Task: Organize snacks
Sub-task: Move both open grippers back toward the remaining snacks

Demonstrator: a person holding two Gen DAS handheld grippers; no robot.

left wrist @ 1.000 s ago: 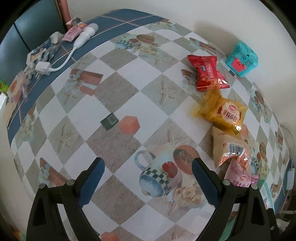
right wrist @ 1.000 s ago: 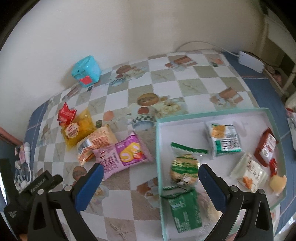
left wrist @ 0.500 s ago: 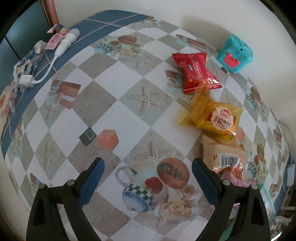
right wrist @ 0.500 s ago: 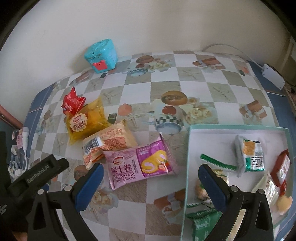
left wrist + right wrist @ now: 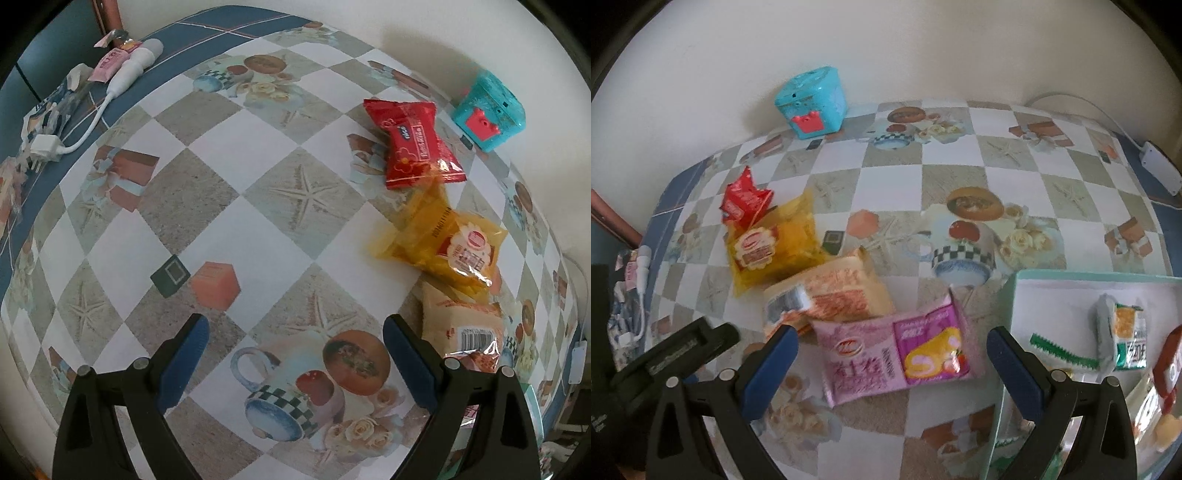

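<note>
A: Tray (image 5: pixel 1010 314) status?
B: Several packets inside. Four left on the counter (image 5: pixel 960 177): pink packet (image 5: pixel 897 354), beige packet (image 5: pixel 831 295), yellow packet (image 5: pixel 772 243), red packet (image 5: pixel 744 197).
A: Grippers?
B: Right gripper (image 5: pixel 890 356) spread, empty, above the pink packet. Left gripper (image 5: pixel 295 349) spread, empty.

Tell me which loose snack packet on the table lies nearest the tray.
The pink packet. It lies right beside the tray, while the beige, yellow and red packets trail farther away toward the wall.

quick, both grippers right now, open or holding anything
Left gripper: open, empty, above bare tablecloth.
Right gripper: open, holding nothing, pink snack pack below, between its fingers.
</note>
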